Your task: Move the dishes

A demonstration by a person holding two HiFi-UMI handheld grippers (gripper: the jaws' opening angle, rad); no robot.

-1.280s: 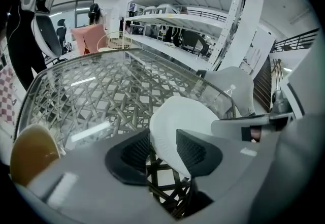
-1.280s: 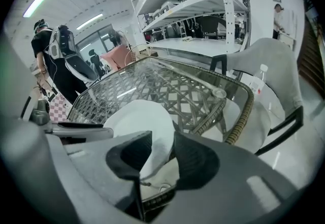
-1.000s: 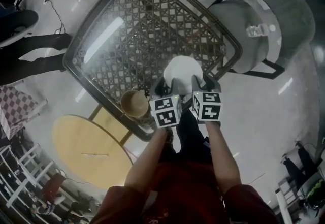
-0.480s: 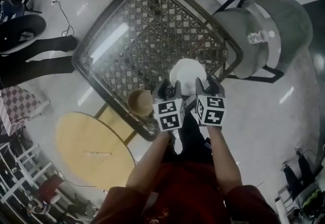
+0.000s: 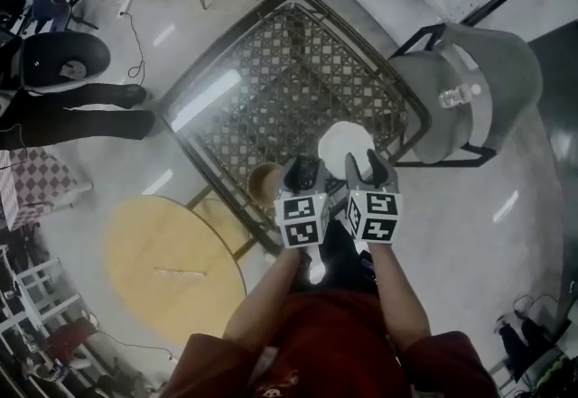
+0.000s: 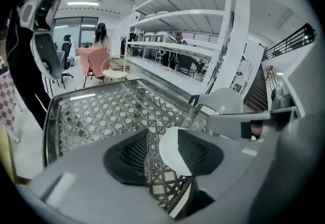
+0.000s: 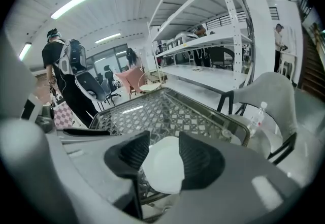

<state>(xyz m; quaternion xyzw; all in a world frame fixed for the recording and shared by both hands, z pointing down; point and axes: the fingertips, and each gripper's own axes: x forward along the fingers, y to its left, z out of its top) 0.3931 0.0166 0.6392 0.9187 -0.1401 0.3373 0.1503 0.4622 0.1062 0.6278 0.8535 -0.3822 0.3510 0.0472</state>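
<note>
A white plate [image 5: 346,147] lies on the glass-topped lattice table [image 5: 271,71], near its front right corner. A tan bowl [image 5: 265,180] stands at the table's front edge, left of the plate. My left gripper [image 5: 305,172] and right gripper [image 5: 368,169] hang side by side above the plate's near rim, clear of it. Both have just been opening and hold nothing. In the left gripper view the plate [image 6: 170,149] shows below the open left gripper [image 6: 163,153]. In the right gripper view the plate [image 7: 165,167] lies under the gap of the right gripper [image 7: 163,159].
A grey chair [image 5: 470,89] with a water bottle [image 5: 456,97] on its seat stands right of the table. A round yellow table [image 5: 172,261] sits lower left. A person in black [image 5: 72,107] stands at the left. White shelving [image 6: 203,55] runs behind the table.
Both grippers have lifted up and back from the plate's near rim, and their jaws stand a little wider. The plate and bowl stay on the table.
</note>
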